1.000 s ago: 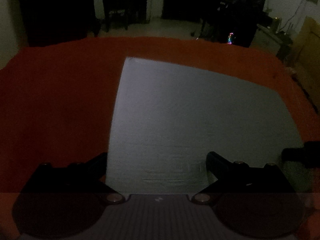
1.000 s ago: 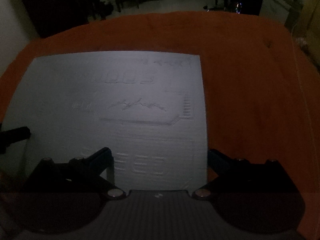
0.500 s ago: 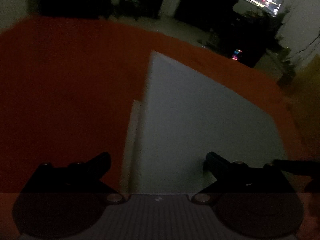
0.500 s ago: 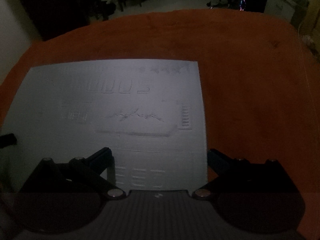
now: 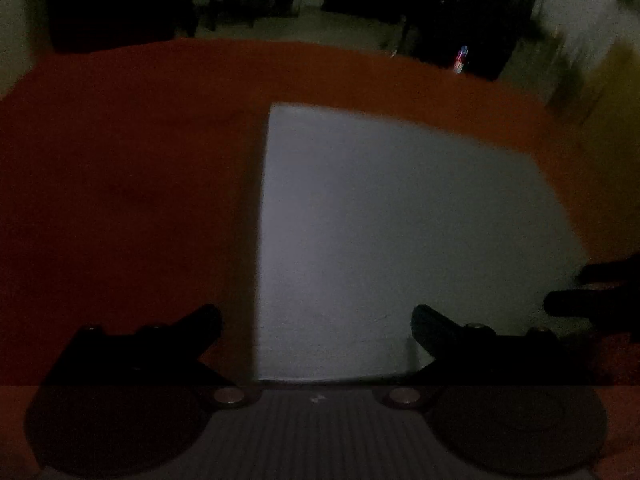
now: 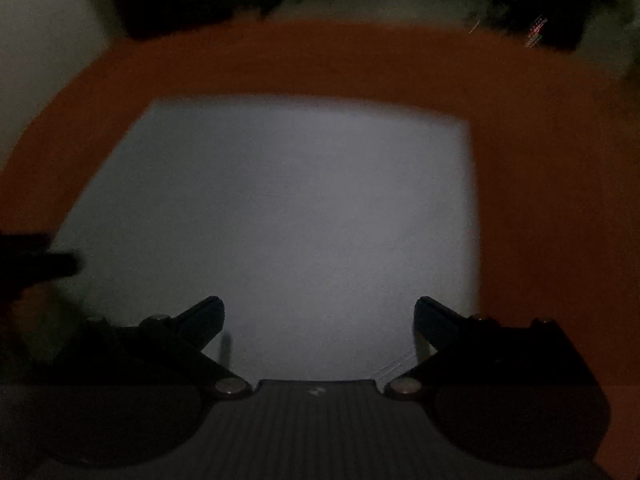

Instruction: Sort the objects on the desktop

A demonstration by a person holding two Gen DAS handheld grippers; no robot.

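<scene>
Two grippers are held wide open and empty over one pale flat sheet that lies on the orange tabletop, the likely reason being a grasp from both sides. The sheet's left edge is seen between the left gripper fingers, while the sheet's right edge is just outside the right gripper span. Both views are blurred, so contact cannot be told.

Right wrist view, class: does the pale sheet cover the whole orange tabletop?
No. The pale sheet leaves wide bands of the orange tabletop bare beyond its far and right edges.
</scene>
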